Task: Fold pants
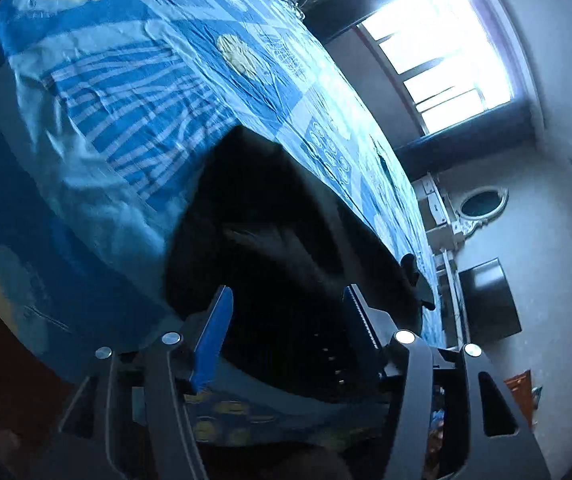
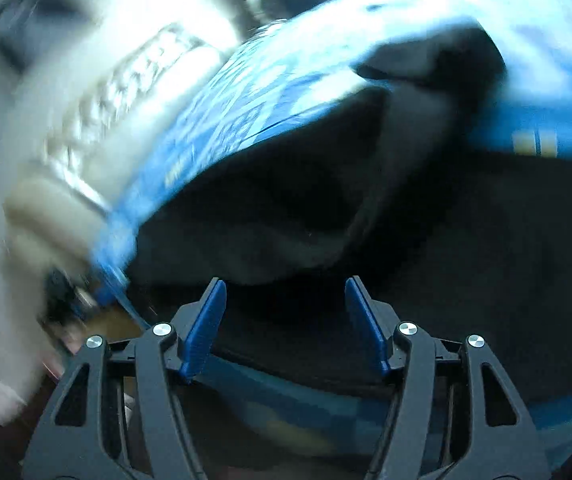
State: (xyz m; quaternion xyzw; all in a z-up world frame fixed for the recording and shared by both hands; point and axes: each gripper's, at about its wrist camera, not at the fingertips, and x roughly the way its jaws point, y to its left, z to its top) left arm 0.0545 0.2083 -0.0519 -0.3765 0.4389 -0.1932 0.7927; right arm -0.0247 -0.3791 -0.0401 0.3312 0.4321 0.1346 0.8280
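The black pants (image 1: 270, 200) lie in a dark heap on the blue patterned bedsheet (image 1: 126, 100), near the bed's front edge. My left gripper (image 1: 287, 290) hovers just over the near part of the pants; its blue pads stand apart with nothing pressed between them. The right wrist view is blurred. It shows the pants (image 2: 266, 200) spread dark across the middle, with a greyer fold (image 2: 417, 100) rising toward the top right. My right gripper (image 2: 284, 280) is open above the pants' near edge, holding nothing. The sheet (image 2: 246, 92) shows behind.
A bright window (image 1: 441, 52) is on the far wall. By the right wall are an oval mirror (image 1: 481, 202), a white shelf unit (image 1: 433, 208) and a dark screen (image 1: 489, 300). Blurred white furniture (image 2: 118, 80) stands left of the bed.
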